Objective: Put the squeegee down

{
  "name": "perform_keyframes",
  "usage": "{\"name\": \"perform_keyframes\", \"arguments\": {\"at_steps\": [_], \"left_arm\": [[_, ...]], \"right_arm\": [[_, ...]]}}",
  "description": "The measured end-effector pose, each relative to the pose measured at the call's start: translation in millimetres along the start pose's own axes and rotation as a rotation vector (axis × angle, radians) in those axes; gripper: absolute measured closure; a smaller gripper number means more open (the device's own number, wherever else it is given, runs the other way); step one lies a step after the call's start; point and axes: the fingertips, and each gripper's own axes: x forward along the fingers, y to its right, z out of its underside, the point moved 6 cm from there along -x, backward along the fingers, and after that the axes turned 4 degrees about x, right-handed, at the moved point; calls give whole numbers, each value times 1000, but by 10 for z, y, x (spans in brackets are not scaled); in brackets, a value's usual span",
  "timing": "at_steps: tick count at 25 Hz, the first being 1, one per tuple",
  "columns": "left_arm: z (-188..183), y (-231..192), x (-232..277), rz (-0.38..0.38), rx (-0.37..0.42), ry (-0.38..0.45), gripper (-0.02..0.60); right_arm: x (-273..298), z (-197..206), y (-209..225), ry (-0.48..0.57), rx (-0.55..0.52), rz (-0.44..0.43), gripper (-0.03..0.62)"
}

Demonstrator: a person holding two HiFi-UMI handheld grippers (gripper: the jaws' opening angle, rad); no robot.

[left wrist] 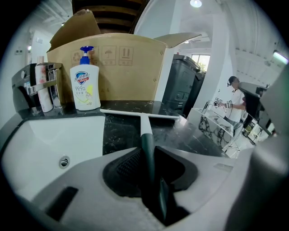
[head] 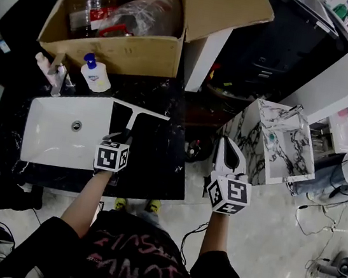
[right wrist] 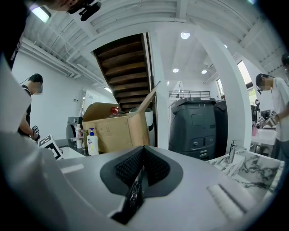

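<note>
The left tool (head: pixel 121 140) (left wrist: pixel 149 168) is pinching the squeegee (head: pixel 132 118) (left wrist: pixel 145 125) by its dark handle, which is running straight out ahead of the jaws. The white blade is lying crosswise at the far end, over the dark counter (head: pixel 158 159) just beside the sink (head: pixel 52 140). It is probably touching the stone, though the contact is unclear. The right tool (head: pixel 228 150) (right wrist: pixel 140 170) is hanging pressed together and empty, well apart.

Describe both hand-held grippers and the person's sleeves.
The left hand-held gripper and right hand-held gripper each have a pale grey shell, dark ribbed pads and a white cube bearing black square markers. The sleeves are black and short.
</note>
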Motion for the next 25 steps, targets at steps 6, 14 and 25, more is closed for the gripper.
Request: {"name": "perform_keyframes", "arguments": {"at_steps": [6, 14, 25], "left_arm": [[-2, 3, 20, 6, 10, -30, 479], [10, 11, 9, 19, 48, -60, 460], [-79, 22, -236, 60, 71, 4, 409]], "right_arm": [[-2, -14, -27, 3, -4, 1, 583], [-67, -50, -56, 18, -1, 11, 583], [-143, -91, -209, 35, 3, 6, 583]]}}
